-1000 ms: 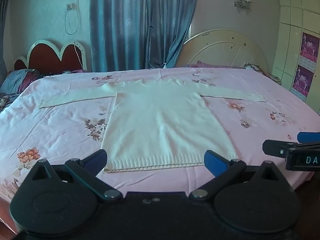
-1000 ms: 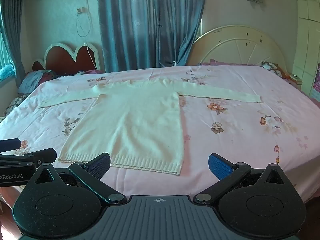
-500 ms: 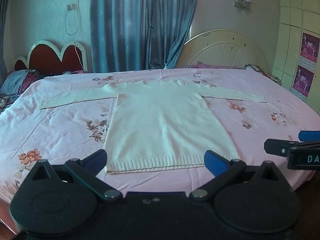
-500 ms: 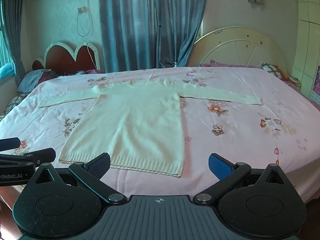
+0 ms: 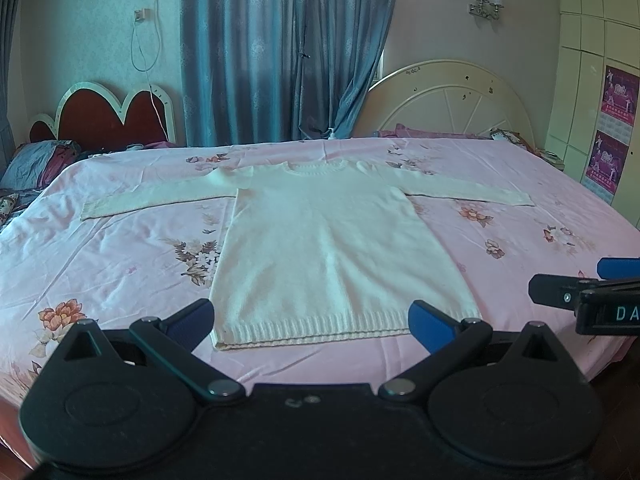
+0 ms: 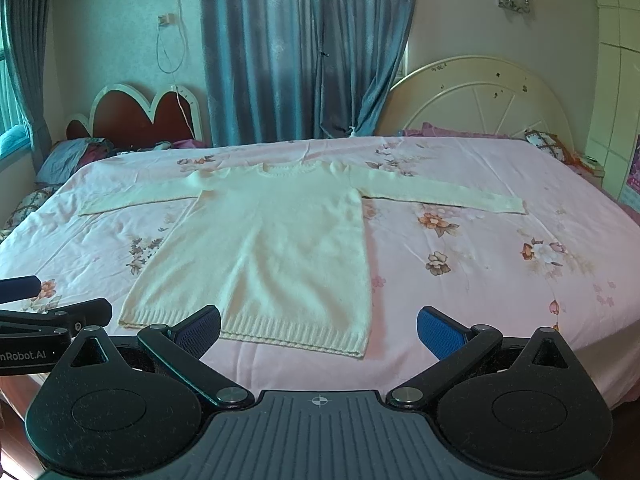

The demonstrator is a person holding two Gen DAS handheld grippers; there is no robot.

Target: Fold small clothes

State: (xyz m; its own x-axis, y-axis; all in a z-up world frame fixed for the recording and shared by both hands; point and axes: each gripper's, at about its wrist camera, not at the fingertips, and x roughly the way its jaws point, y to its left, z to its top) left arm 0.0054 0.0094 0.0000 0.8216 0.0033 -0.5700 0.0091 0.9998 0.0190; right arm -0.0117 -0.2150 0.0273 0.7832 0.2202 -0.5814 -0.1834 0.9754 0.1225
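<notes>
Right gripper (image 5: 600, 292) cut off by frame edge, wall posters (image 5: 614, 128) too blurred to read

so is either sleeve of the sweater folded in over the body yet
No, the sweater lies flat on the bed with both sleeves stretched straight out to the sides.

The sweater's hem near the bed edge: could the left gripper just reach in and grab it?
Probably yes. The left gripper is open, and the sweater lies flat with its hem facing it, nothing lying between.
</notes>
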